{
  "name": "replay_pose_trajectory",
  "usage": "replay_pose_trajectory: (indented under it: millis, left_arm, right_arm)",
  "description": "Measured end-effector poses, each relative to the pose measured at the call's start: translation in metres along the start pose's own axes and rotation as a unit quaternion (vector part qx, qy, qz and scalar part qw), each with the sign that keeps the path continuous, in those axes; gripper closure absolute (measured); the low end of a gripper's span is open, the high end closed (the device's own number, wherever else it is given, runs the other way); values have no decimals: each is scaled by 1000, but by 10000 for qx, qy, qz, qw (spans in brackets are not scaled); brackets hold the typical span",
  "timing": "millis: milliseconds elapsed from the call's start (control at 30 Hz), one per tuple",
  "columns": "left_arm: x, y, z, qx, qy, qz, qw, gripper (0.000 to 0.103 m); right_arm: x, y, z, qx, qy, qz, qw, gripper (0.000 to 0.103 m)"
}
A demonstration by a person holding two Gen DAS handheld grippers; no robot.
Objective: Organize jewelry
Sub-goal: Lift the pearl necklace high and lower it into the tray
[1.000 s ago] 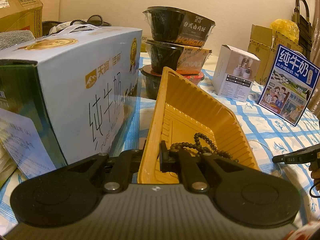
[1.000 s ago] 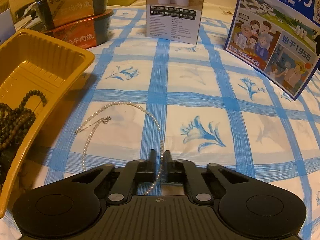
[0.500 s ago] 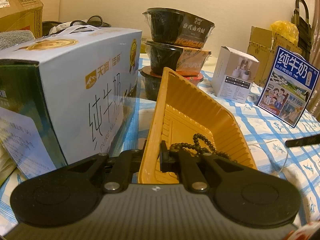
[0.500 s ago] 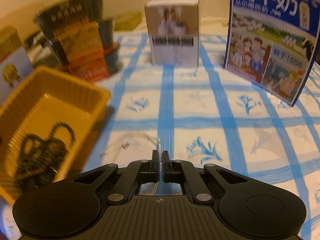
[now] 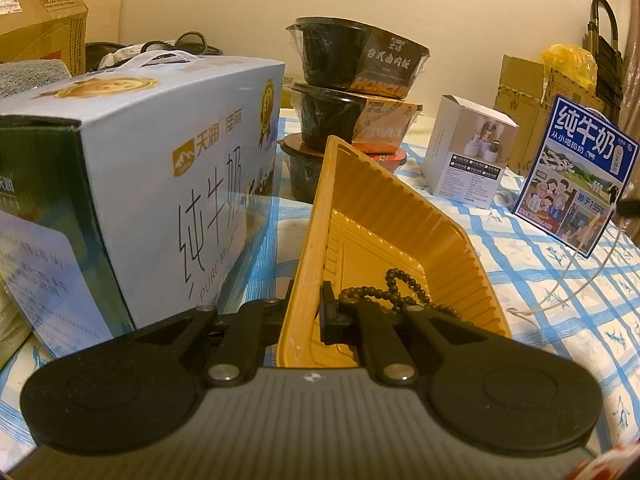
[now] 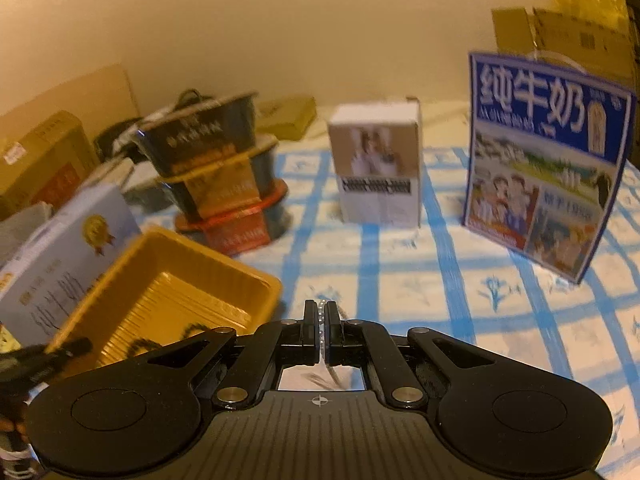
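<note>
The left gripper (image 5: 306, 312) pinches the near wall of the yellow plastic tray (image 5: 384, 240), tilting it up as a ready target; the right gripper (image 6: 321, 320) – jaws nearly shut – grips the pearl necklace (image 5: 576, 276), its loop dangling above the checked tablecloth (image 6: 440, 288); wooden beads (image 5: 400, 284) lie inside the tray.

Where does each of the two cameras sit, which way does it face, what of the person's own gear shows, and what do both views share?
Left wrist: on the left claw, shut on the yellow tray wall, facing the dark bead strand and milk carton.
Right wrist: on the right claw, shut on the pearl necklace, facing the checked tablecloth; a hand shows lower left.
Shared: tray, stacked black bowls, small white box, blue milk bag.
</note>
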State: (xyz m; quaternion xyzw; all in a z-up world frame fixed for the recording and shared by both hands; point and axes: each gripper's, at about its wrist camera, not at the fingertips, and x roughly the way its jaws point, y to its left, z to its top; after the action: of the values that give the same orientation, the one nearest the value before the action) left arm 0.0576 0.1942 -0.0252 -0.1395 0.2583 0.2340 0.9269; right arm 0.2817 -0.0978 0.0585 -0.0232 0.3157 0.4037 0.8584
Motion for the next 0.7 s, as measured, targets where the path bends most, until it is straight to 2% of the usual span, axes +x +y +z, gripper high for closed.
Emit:
replay_pose_trajectory:
  millis: [300,533,700]
  left_arm:
    - [0,0,0,-14,0,2,10000,96]
    - [3,1,1,-24,12,-3,10000,96]
    - [4,3,-1,-51,30,-10,10000,96]
  right_arm:
    - [-23,43,31,-233,-369,549,9975,101]
    - [-15,81,46,-287,-494,1117,9921,101]
    - [-7,106,61,-354,-687,1370,9876,101]
